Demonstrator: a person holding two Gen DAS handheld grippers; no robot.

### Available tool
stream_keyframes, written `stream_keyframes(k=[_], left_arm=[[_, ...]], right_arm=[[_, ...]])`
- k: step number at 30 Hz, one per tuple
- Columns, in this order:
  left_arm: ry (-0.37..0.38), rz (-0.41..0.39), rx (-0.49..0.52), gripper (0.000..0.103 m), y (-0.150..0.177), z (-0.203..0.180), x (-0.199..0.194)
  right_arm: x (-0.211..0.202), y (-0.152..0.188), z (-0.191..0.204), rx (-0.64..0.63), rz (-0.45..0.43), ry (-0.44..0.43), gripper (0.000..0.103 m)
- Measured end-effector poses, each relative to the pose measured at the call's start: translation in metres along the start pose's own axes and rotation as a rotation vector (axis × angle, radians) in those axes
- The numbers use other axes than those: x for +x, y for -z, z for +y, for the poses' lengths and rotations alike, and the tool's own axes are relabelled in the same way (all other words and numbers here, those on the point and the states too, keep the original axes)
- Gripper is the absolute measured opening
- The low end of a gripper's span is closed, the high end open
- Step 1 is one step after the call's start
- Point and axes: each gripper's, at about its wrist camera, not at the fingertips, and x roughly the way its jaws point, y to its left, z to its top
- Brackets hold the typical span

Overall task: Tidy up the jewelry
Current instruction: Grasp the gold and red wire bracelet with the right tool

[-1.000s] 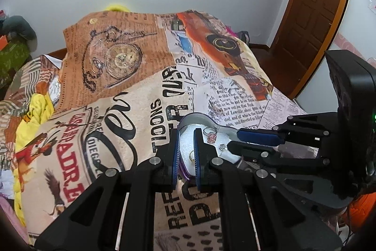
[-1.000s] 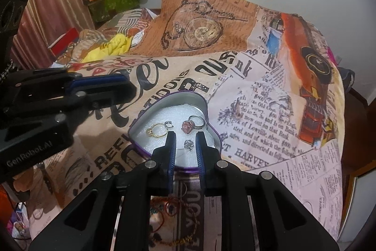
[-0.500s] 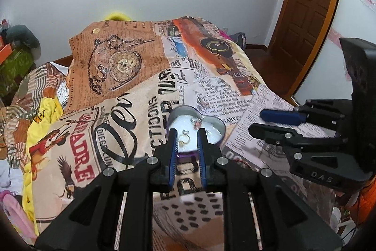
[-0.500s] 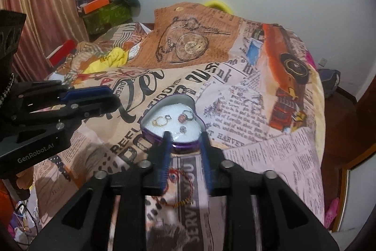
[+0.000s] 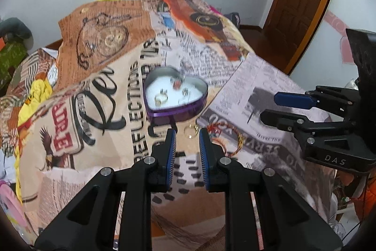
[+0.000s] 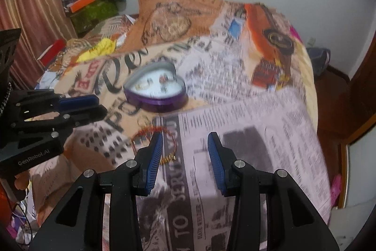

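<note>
A heart-shaped tin [image 5: 175, 95] sits near the centre of the left wrist view, on a bed covered by a newspaper-print bedspread [image 5: 235, 95]. Its outer wall is glossy purple, its rim silver-grey, and its floor is lined white. On the lining lie several small pieces — a gold ring [image 5: 161, 98] at lower left, a red-stoned piece [image 5: 176, 84] near the top and a small silvery piece [image 5: 185, 92] to its right; blur hides finer detail. Just below the tin, on the bedspread, lie a loose gold ring [image 5: 190, 130] and, to its right, a red-and-gold cord bracelet [image 5: 236, 145].

The left claw [image 5: 187, 135] fills the lower centre of the frame, its blue-padded jaws moderately spread and empty, the loose ring showing in the gap between their tips. The right claw [image 6: 185, 142] — lower centre of the right wrist view — is spread wider and also empty; its left finger overlaps the bracelet [image 6: 152, 140], and the tin [image 6: 156, 88] lies above it, left of centre.
</note>
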Motion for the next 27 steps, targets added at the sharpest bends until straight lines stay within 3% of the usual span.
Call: stream_keyframes(k=[12,17,21,27], left_arm=[[-0.042,0.044,-0.017,0.019,0.028,0.008,0.013],[-0.032,0.042,-0.04,0.019,0.029,0.013,0.014],[-0.032,0.031,-0.051,0.019,0.029,0.015,0.013],[-0.04,0.025,-0.029,0.019,0.031,0.011,0.012]], right_arm=[[0.042,0.023,0.017,0.018,0.105,-0.036,0.036],[0.044,0.027,0.011,0.036,0.089,-0.041,0.035],[0.044,0.025,0.005,0.062,0.089,-0.034,0.024],[0.043,0.019,-0.001,0.059,0.092,0.01,0.017]])
